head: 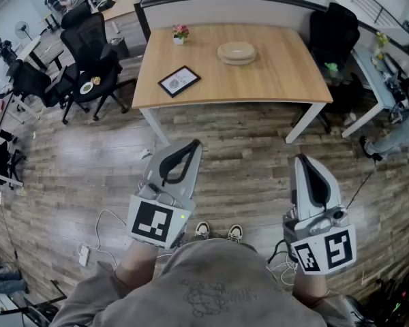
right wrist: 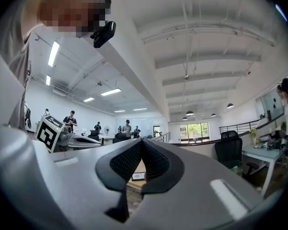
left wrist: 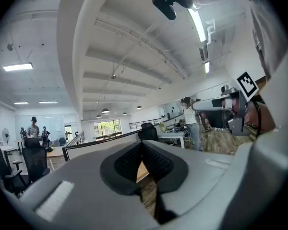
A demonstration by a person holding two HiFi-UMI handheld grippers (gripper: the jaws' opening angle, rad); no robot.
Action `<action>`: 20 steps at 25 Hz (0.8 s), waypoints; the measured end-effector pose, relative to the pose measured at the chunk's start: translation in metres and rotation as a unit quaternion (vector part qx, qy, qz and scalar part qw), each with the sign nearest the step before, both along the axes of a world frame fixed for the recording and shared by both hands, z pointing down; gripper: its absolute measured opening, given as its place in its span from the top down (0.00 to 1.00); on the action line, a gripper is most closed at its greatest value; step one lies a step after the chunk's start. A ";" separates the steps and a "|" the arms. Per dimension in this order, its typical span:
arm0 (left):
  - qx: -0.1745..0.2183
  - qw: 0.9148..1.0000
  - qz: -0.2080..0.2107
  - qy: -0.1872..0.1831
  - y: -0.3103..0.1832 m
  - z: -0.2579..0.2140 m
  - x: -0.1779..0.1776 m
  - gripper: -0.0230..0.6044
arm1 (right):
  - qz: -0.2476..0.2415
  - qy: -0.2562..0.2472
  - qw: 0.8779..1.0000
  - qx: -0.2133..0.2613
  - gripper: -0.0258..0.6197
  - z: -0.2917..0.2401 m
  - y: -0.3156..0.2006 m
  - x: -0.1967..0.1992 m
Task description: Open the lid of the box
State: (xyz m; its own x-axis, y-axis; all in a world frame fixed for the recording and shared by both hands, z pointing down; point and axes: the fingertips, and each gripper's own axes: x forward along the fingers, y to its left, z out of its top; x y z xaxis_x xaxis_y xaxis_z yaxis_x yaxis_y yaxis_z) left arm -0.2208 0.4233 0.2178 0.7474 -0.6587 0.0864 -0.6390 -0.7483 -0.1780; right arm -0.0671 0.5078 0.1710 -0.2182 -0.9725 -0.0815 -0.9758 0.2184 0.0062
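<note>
A round beige box (head: pixel 236 52) with its lid on sits on the wooden table (head: pixel 286 73), towards the far middle. Both grippers hang over the floor, well short of the table's near edge. My left gripper (head: pixel 193 144) points up and forward with its jaws shut and nothing between them. My right gripper (head: pixel 301 158) stands the same way, shut and empty. In the left gripper view the jaws (left wrist: pixel 143 143) meet at the tips; in the right gripper view the jaws (right wrist: pixel 141 140) also meet. The box shows in neither gripper view.
A black picture frame (head: pixel 179 80) lies on the table's near left and a small flower pot (head: pixel 180 33) at its far left. Office chairs (head: pixel 88 60) stand to the left, another chair (head: pixel 334 33) to the right. Cables (head: pixel 102 230) lie on the wood floor near my feet.
</note>
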 end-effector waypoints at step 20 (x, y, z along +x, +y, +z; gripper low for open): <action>-0.001 1.000 -0.018 -0.003 0.012 0.013 0.052 0.50 | 0.046 0.008 0.999 -0.010 0.64 0.022 0.010 0.073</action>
